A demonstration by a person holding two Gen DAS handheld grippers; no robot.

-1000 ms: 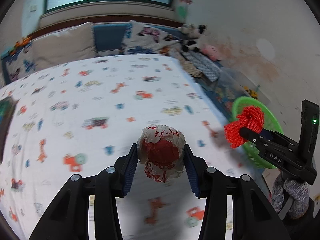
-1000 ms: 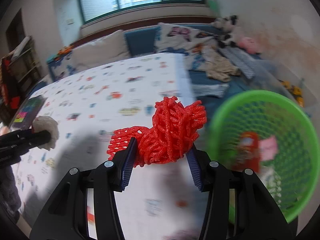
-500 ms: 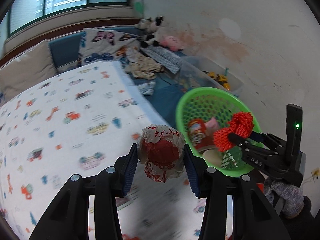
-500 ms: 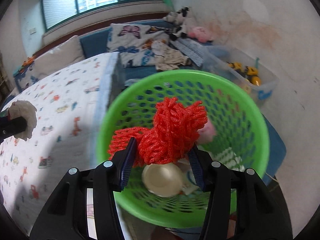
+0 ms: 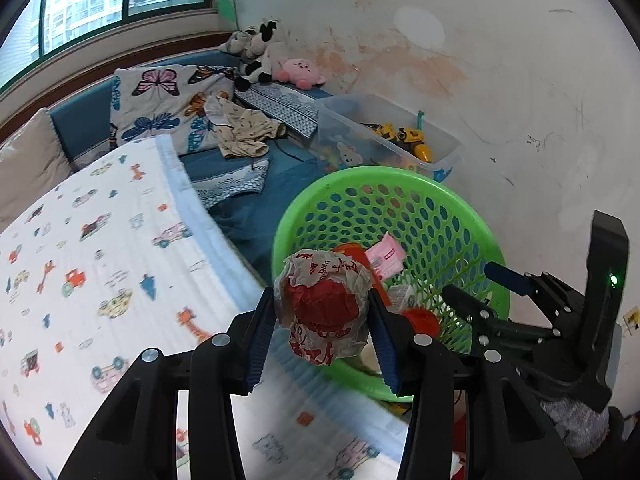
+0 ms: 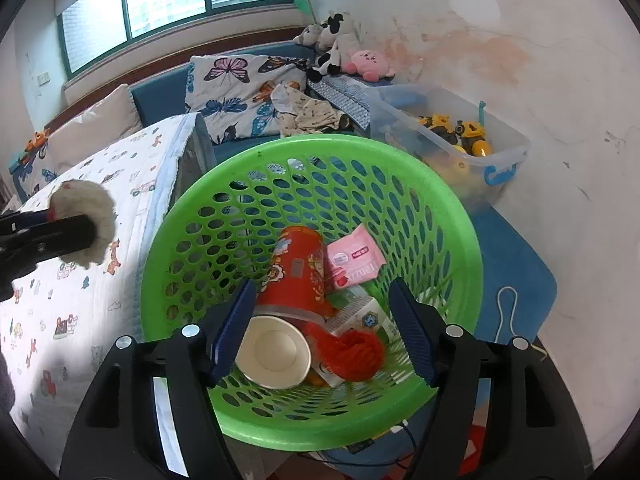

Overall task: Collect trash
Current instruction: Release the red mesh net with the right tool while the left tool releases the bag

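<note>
Trash sits front and centre: a crumpled red-and-white wrapper ball [image 5: 324,307] is pinched between the blue pads of the left hand-held gripper [image 5: 322,320], low in the middle of the left wrist view, over the edge of the bed [image 5: 120,264] and right at the near rim of the green basket [image 5: 400,178]. From this side the ball hides much of the basket's contents; only a pink packet [image 5: 386,256] and a patch of red mesh [image 5: 420,322] peek out. At the lower right of that frame the right hand-held gripper [image 5: 476,284] reaches over the basket with its jaws spread and nothing between them.

The right wrist view fills in the rest. It looks straight down into the basket [image 6: 320,148], with the right hand-held gripper [image 6: 320,328] wide open at the bottom of the frame, fingers apart on either side of the pile. Inside lie a red paper cup [image 6: 298,272] on its side, a white cup [image 6: 274,352] mouth up, the pink packet [image 6: 352,260], and the red mesh [image 6: 356,354] resting loose on the heap, free of both pads. At the left edge, the wrapper ball [image 6: 86,220] shows from behind, held by the left hand-held gripper [image 6: 52,232] above the bedspread. A clear toy bin [image 6: 452,136] stands at upper right, beyond the basket.
</note>
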